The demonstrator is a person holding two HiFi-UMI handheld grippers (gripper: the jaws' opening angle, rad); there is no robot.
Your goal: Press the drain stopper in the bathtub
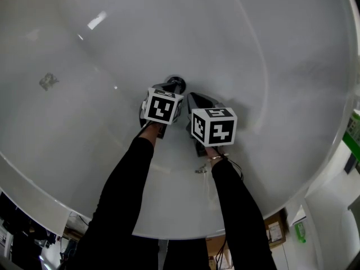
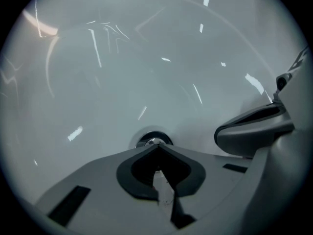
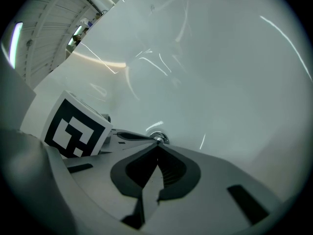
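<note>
Long black sleeves [image 1: 126, 196]; left tool [image 2: 157, 147], right tool [image 3: 157, 144]: grey shells, dark pads [image 2: 128, 182], black-white marker cubes [image 1: 163, 107].

A brown box [image 1: 275, 227] shows at the lower right. Just beside it, on its right, is a small green bottle [image 1: 300, 230]. A green thing [image 1: 354, 129] peeks in at the right edge, too cut off to tell what it is. Dark clutter [image 1: 17, 229] lies at the lower left. In the right gripper view, a white slatted wall [image 3: 46, 28] fills the upper left.
</note>
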